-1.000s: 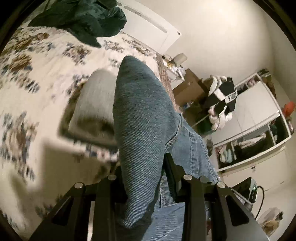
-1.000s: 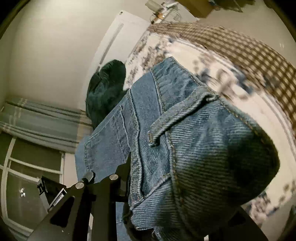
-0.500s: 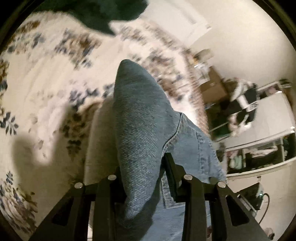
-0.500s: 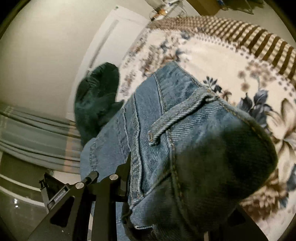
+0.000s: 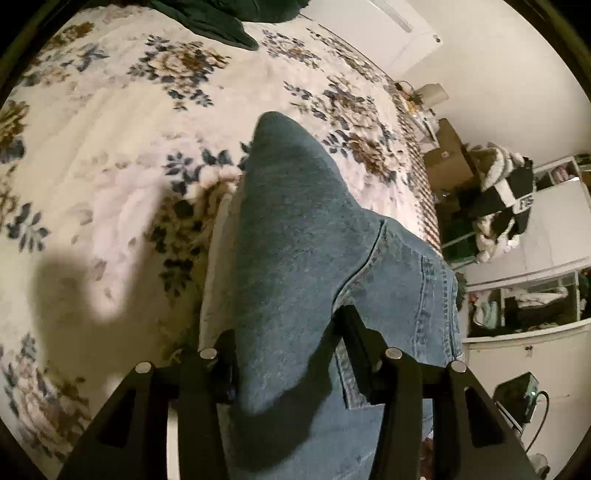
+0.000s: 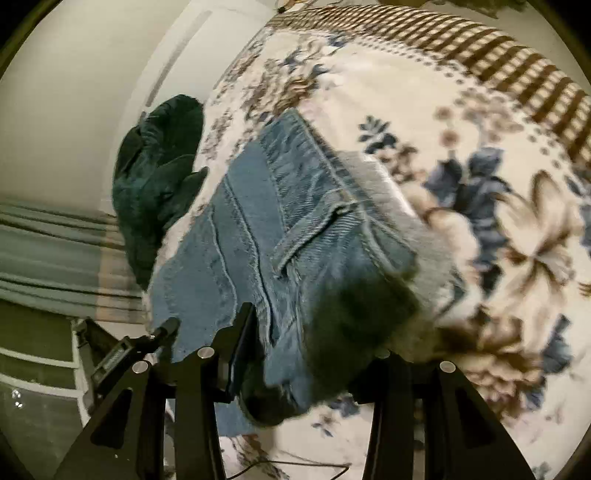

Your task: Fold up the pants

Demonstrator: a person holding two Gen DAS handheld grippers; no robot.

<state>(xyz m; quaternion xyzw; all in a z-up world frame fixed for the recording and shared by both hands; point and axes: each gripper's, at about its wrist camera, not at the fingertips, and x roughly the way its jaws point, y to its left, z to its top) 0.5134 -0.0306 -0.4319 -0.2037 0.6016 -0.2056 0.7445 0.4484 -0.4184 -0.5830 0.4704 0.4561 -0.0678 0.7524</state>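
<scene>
A pair of blue denim jeans (image 5: 295,240) is held between both grippers over a floral bedspread (image 5: 110,147). My left gripper (image 5: 288,354) is shut on a bunched fold of the jeans, which drapes up and over the fingers. In the right wrist view my right gripper (image 6: 306,354) has its jaws spread, with the waistband and belt loop of the jeans (image 6: 295,229) lying between them and spreading onto the bedspread (image 6: 480,184). The fingertips of both grippers are hidden by cloth.
A dark green garment (image 6: 159,177) lies on the far part of the bed, and shows at the top of the left wrist view (image 5: 221,18). A grey folded cloth (image 6: 406,206) lies under the jeans. Cardboard boxes (image 5: 447,162) and white shelving (image 5: 535,277) stand past the bed's edge.
Both grippers have swung down towards the bedspread with the jeans. The right gripper's jaws have opened, and the waistband has slumped flatter onto the bed.
</scene>
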